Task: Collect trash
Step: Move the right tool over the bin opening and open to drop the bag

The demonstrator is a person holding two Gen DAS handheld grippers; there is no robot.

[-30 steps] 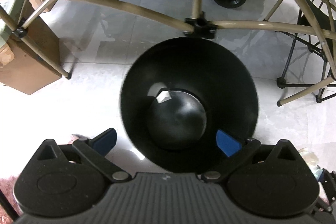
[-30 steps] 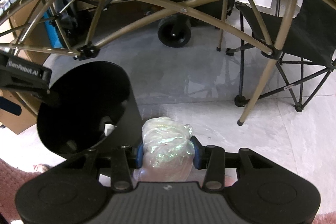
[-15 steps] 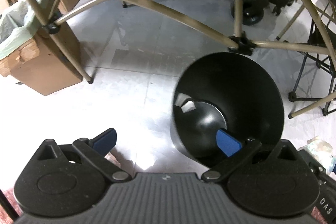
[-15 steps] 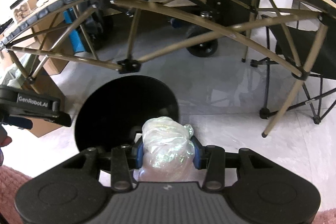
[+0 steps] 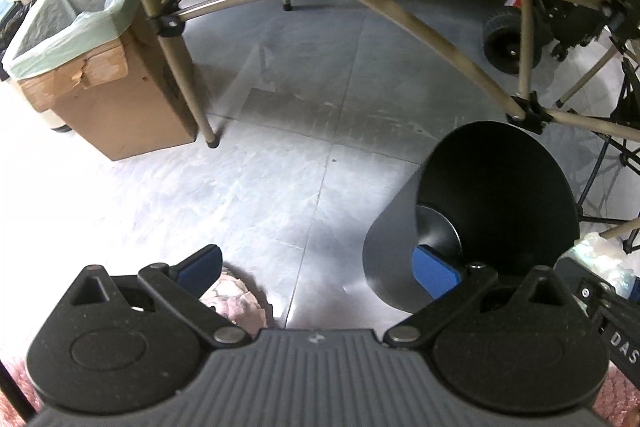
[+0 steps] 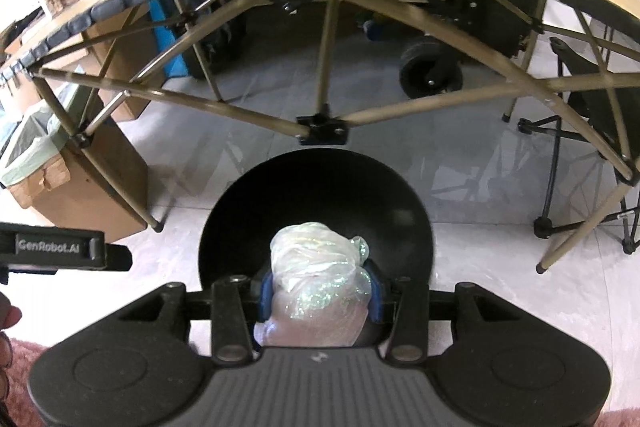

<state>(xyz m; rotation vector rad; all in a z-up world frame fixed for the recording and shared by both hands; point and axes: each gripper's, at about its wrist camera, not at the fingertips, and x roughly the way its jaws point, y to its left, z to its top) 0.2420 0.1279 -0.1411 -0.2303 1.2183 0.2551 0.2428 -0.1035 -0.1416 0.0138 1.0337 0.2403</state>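
Note:
A round black trash bin [image 6: 316, 195] stands on the pale floor just in front of a folding table's legs. My right gripper [image 6: 318, 291] is shut on a crumpled clear plastic bag [image 6: 316, 267] with a shimmery sheen, held over the near rim of the bin's mouth. In the left wrist view the same bin [image 5: 496, 203] sits to the right, and my left gripper [image 5: 316, 263] hangs open over bare floor to its left, nothing between its blue pads. The bag [image 5: 604, 255] and the right gripper show at that view's right edge.
A cardboard box lined with a green bag [image 5: 92, 67] stands at the left by a table leg [image 5: 180, 67]. Tan table struts [image 6: 320, 123] cross above the bin. A black folding chair [image 6: 592, 155] and a wheeled cart [image 6: 432, 75] stand behind. Pink rug [image 5: 236, 303] at the near edge.
The right gripper carried the bag from beside the bin to over its mouth. The left gripper slid left off the bin, which now sits at its right.

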